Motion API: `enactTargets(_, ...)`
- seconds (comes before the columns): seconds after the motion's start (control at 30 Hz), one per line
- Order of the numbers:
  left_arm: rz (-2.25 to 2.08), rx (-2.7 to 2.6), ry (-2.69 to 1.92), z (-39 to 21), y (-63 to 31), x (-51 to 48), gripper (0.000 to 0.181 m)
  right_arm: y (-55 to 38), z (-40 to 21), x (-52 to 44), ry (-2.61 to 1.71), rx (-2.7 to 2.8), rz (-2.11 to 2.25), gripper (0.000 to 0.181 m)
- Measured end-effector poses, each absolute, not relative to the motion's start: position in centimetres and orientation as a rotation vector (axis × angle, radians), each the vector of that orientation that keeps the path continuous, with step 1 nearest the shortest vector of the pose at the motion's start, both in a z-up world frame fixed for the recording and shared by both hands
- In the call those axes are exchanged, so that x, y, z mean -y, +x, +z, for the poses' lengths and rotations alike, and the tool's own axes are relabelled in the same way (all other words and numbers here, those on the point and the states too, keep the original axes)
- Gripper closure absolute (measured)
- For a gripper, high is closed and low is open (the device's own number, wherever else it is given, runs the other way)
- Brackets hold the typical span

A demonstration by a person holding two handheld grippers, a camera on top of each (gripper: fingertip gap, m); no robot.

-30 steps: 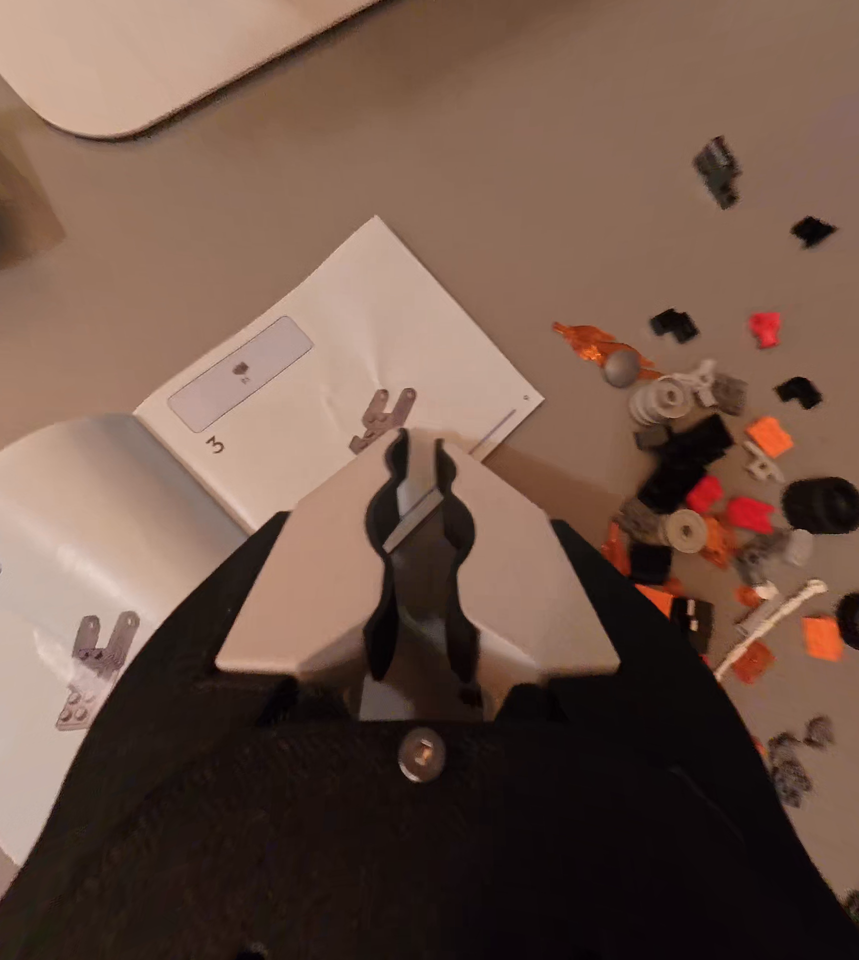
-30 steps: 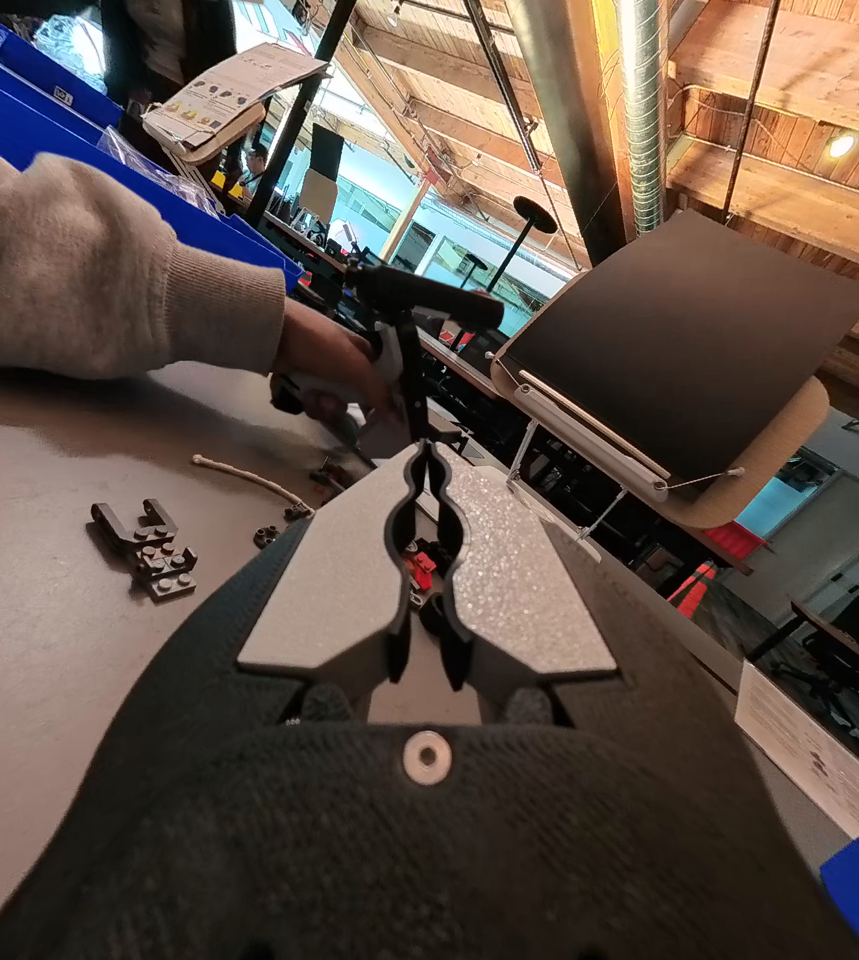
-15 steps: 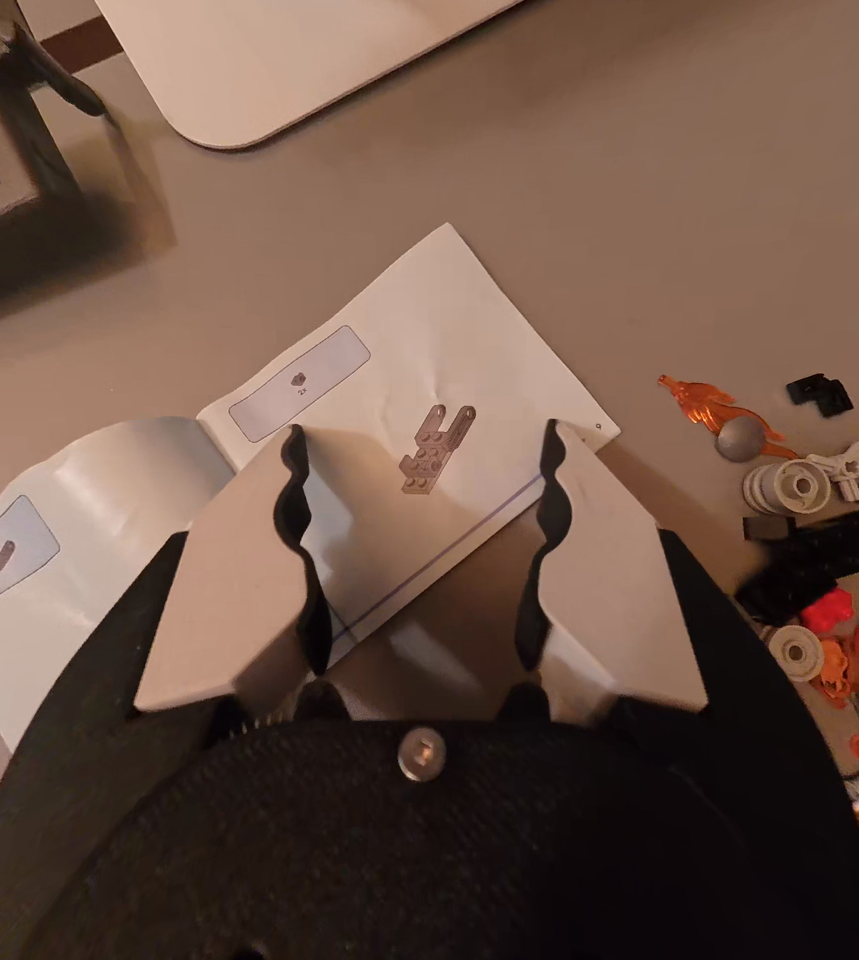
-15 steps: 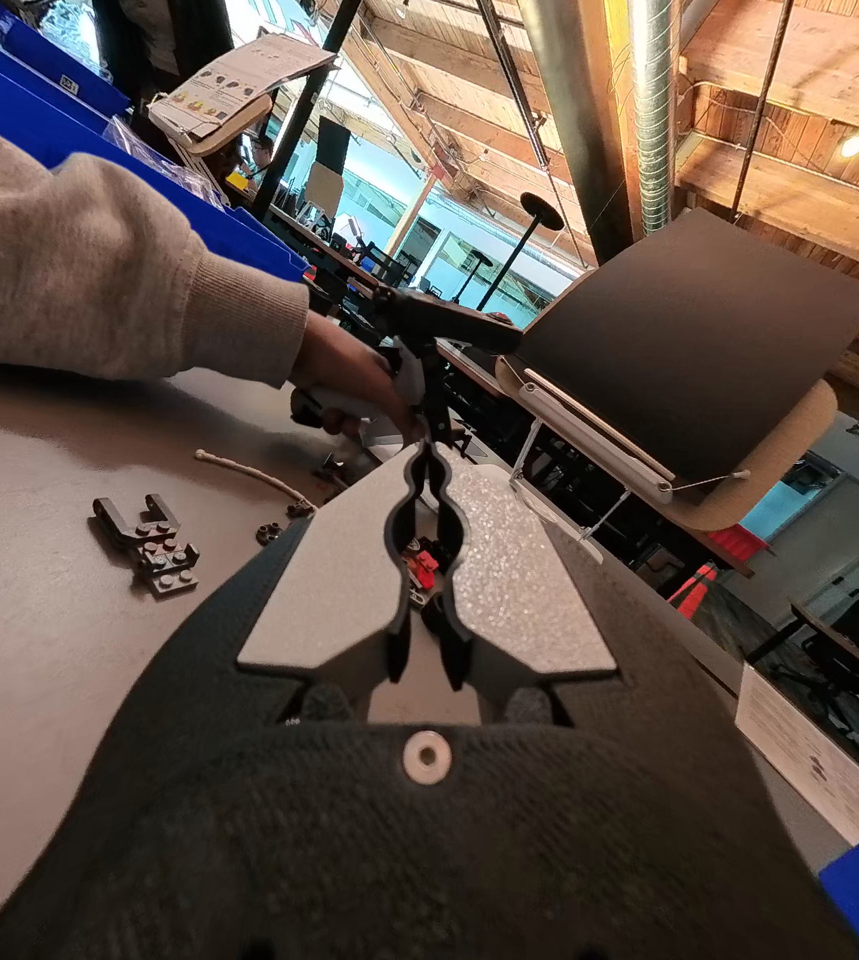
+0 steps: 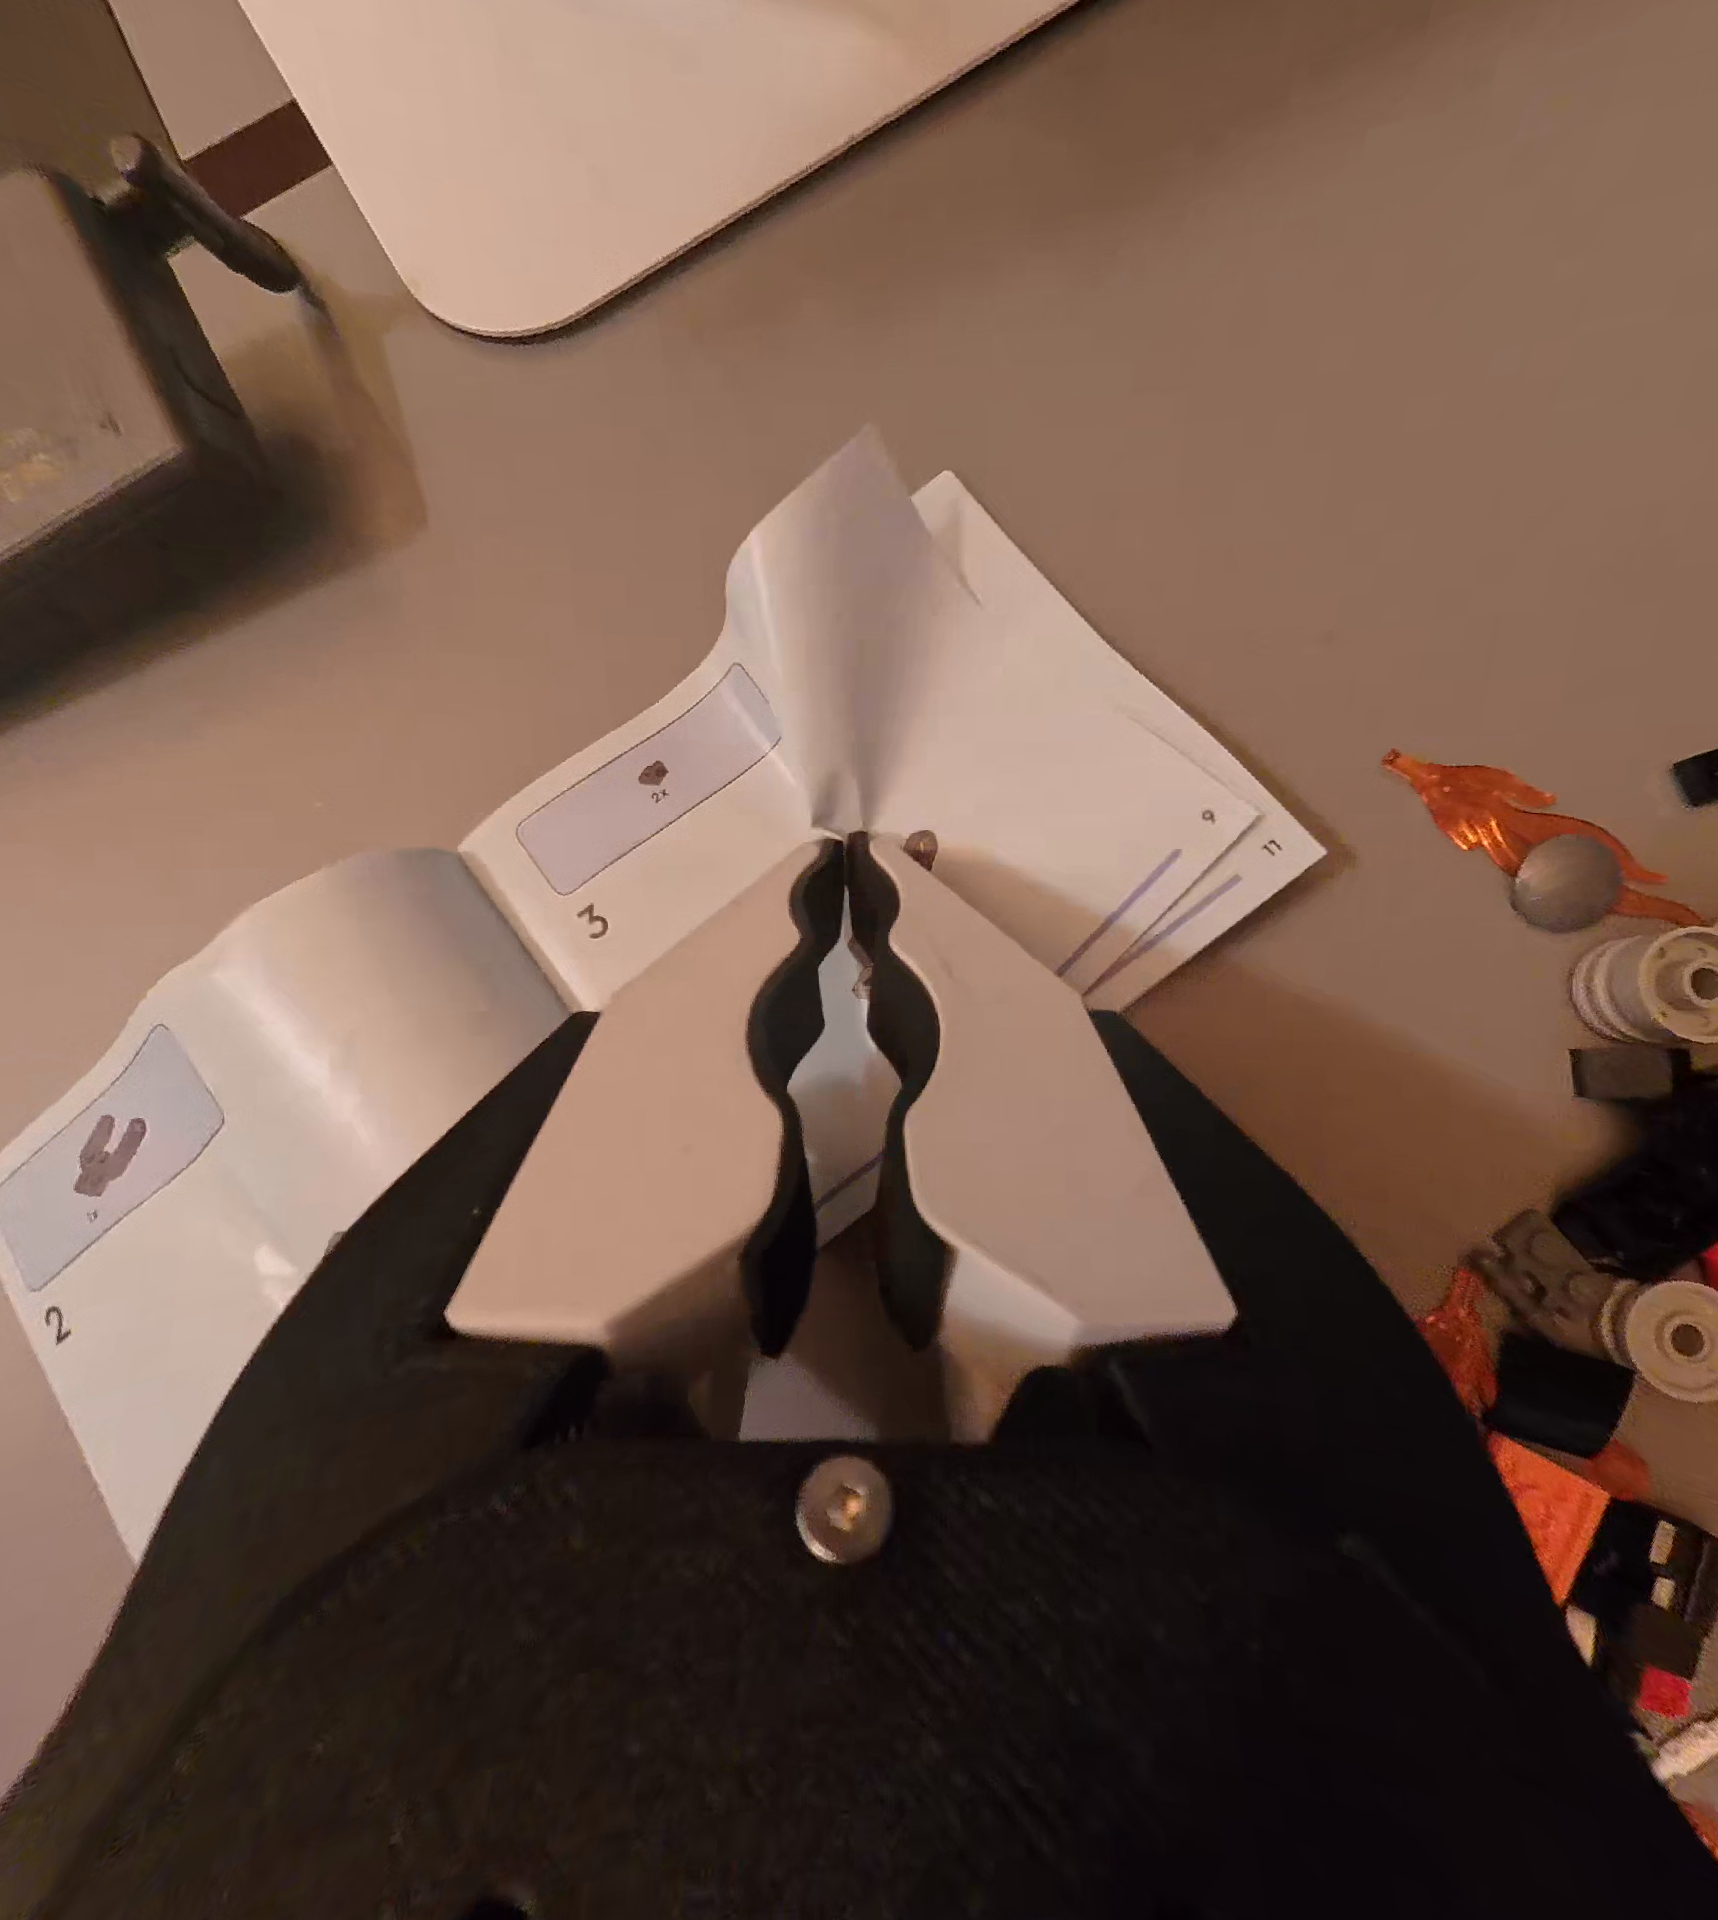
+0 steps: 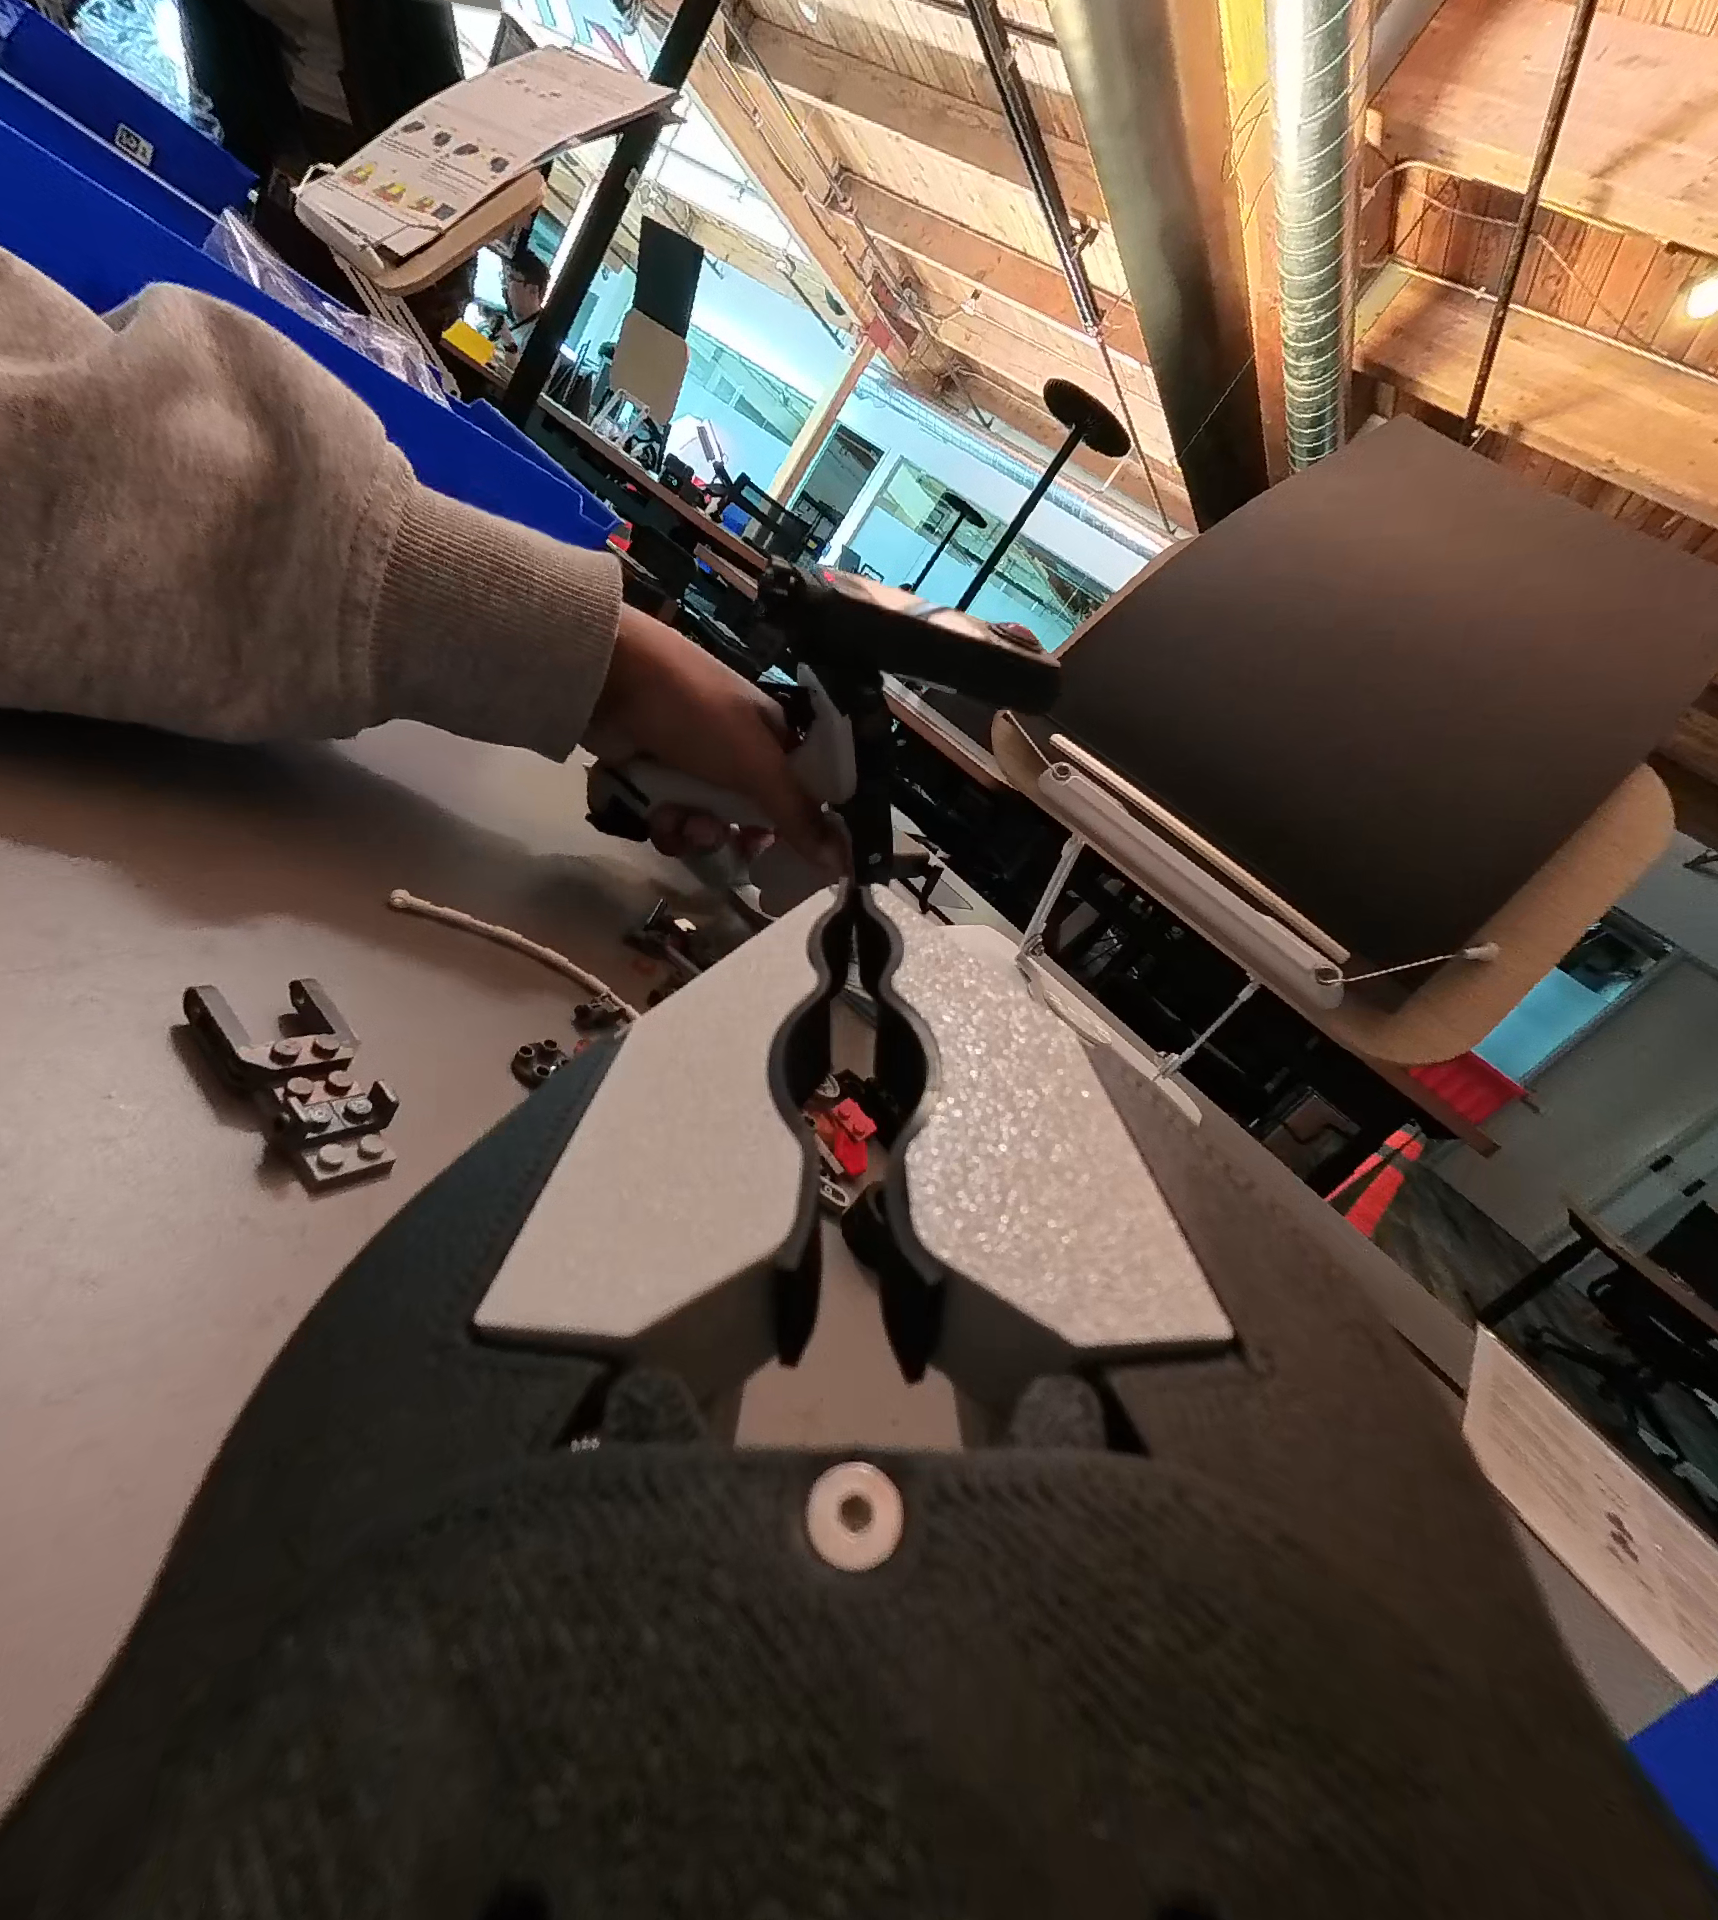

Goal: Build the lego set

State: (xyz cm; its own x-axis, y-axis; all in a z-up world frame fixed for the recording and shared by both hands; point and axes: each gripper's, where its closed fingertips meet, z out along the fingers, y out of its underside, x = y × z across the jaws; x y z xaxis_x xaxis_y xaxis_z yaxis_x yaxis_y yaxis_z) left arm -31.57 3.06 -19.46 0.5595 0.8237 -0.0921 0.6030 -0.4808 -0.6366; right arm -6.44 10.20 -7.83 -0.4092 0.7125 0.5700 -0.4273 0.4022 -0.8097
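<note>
Grey table [image 5: 1250, 395]: carries all items noted below.

White rounded board [image 5: 626, 135]: lies flat at the far edge of the table in the left wrist view.

Grey box-shaped device [image 5: 24, 416]: far left, with a black stand part beside it.

Instruction booklet [image 5: 335, 1039]: lies open on the table. One page [image 5: 834, 644] is lifted and curled upward, with the pages beneath it exposed.

Left gripper [image 5: 847, 847]: tips closed together, pinching the lifted page at its lower fold. In the right wrist view it is held by a person's hand [image 6: 699, 748] in a beige sleeve [image 6: 211, 520].

Right gripper [image 6: 850, 904]: raised above the table and tilted, jaws drawn together at the tips. Nothing is visible between them.

Loose lego pieces [image 5: 1665, 1195]: a scattered pile to the right of the booklet, in black, red, orange and grey, including light grey wheel hubs [image 5: 1686, 987], a transparent orange flame piece [image 5: 1489, 800] and a grey dome [image 5: 1567, 883] touching it.

Dark grey forked assembly [image 6: 294, 1081]: plates joined together, lying apart from the pile on bare table, left of the right gripper. A white cord piece [image 6: 512, 945] lies just beyond it.
</note>
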Motion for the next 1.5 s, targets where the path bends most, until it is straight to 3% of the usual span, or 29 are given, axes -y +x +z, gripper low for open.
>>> enactTargets(0.27, 0.296, 1.158, -2.132, -18.9, -31.2, -3.1, 0.176, -6.3, -7.8, -10.2, -0.264, 1.537, 1.286, 0.181)
enactTargets(0.47, -0.005, 1.161, -1.812, -14.8, -30.5, -3.3, 0.177, -6.5, -7.5, -10.5, -0.290, 1.520, 1.311, 0.181)
enactTargets(0.6, -0.230, 1.199, -1.612, -13.5, -29.9, -3.9, 0.178, -9.4, -6.5, -12.0, -0.530, 1.501, 1.456, 0.181)
enactTargets(0.63, -0.265, 1.210, -1.588, -13.7, -29.7, -3.8, 0.178, -10.9, -6.1, -12.8, -0.661, 1.480, 1.499, 0.171)
enactTargets(0.7, -0.323, 1.220, -1.544, -14.1, -29.3, -3.6, 0.179, -14.2, -5.5, -13.2, -0.902, 1.472, 1.618, 0.125)
enactTargets(0.77, -0.377, 1.223, -1.497, -14.1, -29.1, -3.4, 0.178, -17.4, -6.3, -11.9, -1.080, 1.582, 1.709, 0.113)
enactTargets(0.87, -0.424, 1.206, -1.448, -13.8, -28.9, -3.1, 0.178, -21.3, -8.1, -8.9, -1.290, 1.777, 1.803, 0.113)
enactTargets(1.0, -0.497, 1.182, -1.412, -13.6, -28.7, -3.0, 0.179, -25.5, -9.0, -7.4, -1.484, 1.804, 2.006, 0.151)
enactTargets(1.13, -0.516, 1.155, -1.443, -13.8, -28.3, -3.5, 0.178, -28.3, -11.1, -6.4, -1.647, 1.905, 1.981, 0.149)
enactTargets(1.23, -0.488, 1.137, -1.507, -14.2, -28.1, -3.3, 0.177, -27.5, -11.5, -3.5, -1.792, 2.062, 2.131, 0.170)
enactTargets(1.27, -0.486, 1.132, -1.521, -14.2, -28.1, -3.1, 0.174, -27.1, -10.8, -2.8, -1.793, 2.058, 2.236, 0.181)
enactTargets(1.4, -0.480, 1.110, -1.483, -12.4, -28.4, -1.9, 0.140, -27.2, -10.4, -2.1, -1.708, 2.083, 2.181, 0.181)
enactTargets(1.5, -0.367, 1.046, -1.498, -9.9, -28.3, -0.6, 0.135, -27.1, -9.2, -1.4, -1.626, 2.097, 2.199, 0.181)
